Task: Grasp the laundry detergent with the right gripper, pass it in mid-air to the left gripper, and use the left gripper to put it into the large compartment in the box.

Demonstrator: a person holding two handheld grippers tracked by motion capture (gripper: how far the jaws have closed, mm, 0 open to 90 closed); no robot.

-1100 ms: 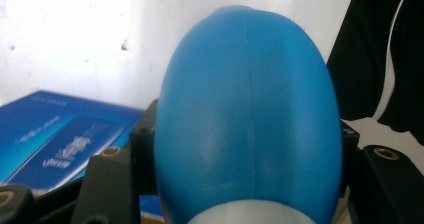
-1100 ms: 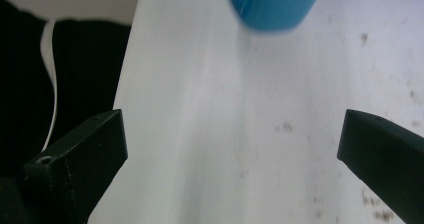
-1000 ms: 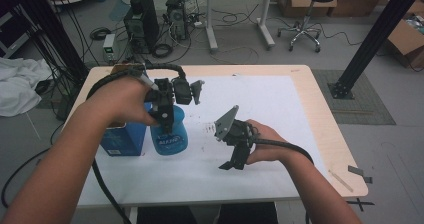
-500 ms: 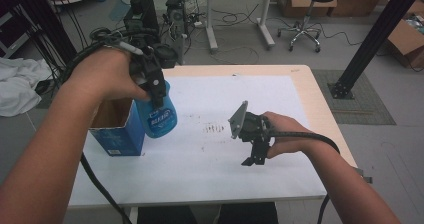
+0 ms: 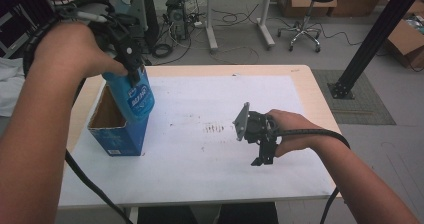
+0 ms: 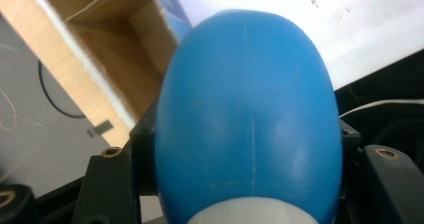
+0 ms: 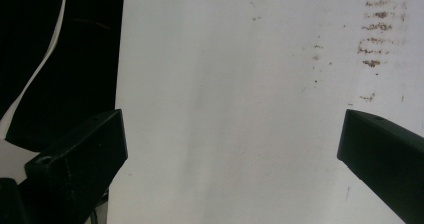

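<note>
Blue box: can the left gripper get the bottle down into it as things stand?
Probably yes. The left gripper holds the blue bottle just above the blue box, whose top is open; nothing shows inside.

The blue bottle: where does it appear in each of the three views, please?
High view: the blue bottle is upper left, held in the left claw above the open blue box.
Left gripper view: the blue bottle is at the centre, clamped between the jaws.
Right gripper view: the bottle is not in it.
Shared landmark: the white table cover.
</note>
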